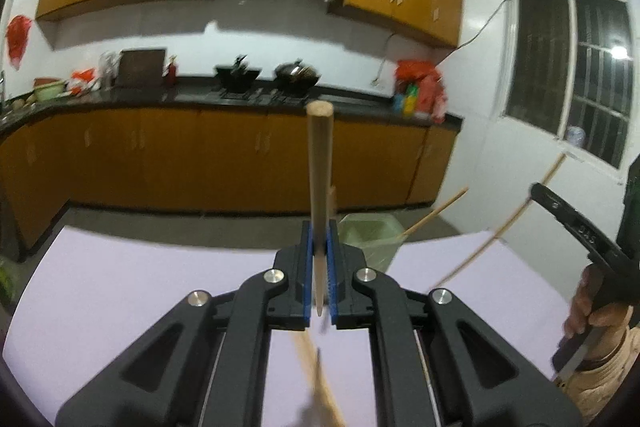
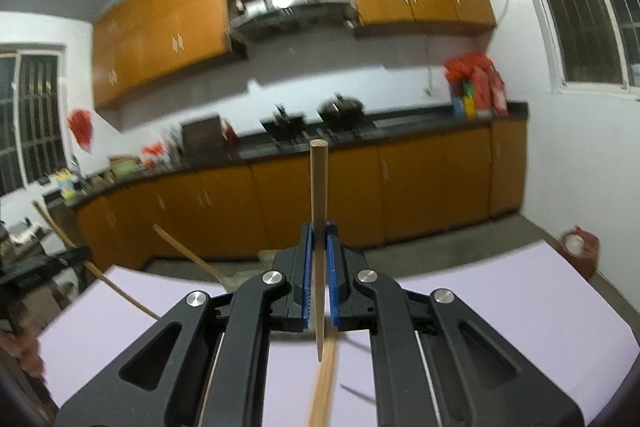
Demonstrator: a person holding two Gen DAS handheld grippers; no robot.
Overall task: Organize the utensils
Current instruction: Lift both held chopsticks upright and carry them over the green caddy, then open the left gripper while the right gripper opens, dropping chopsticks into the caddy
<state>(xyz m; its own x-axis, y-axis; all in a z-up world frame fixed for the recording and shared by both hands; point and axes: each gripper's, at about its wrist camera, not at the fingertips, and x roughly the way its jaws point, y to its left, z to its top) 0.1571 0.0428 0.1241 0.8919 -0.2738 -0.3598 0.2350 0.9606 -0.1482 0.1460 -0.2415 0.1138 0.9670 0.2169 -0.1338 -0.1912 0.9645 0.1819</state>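
My left tool (image 1: 319, 259) clamped on tapered wooden chopstick (image 1: 319, 163), upright. My right tool (image 2: 319, 267) clamped on second wooden chopstick (image 2: 319, 195). Both above lilac table (image 1: 140, 287).

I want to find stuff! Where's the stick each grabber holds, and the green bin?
left chopstick (image 1: 320, 163), left wrist view, on its shaft above the pads.
right chopstick (image 2: 319, 195), right wrist view, on its shaft.
green bin (image 1: 370, 235), left wrist view, on its front wall.

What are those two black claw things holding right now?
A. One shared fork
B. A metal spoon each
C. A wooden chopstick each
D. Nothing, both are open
C: the left gripper pinches a wooden chopstick upright between its blue pads, and the right gripper clamps its own chopstick.
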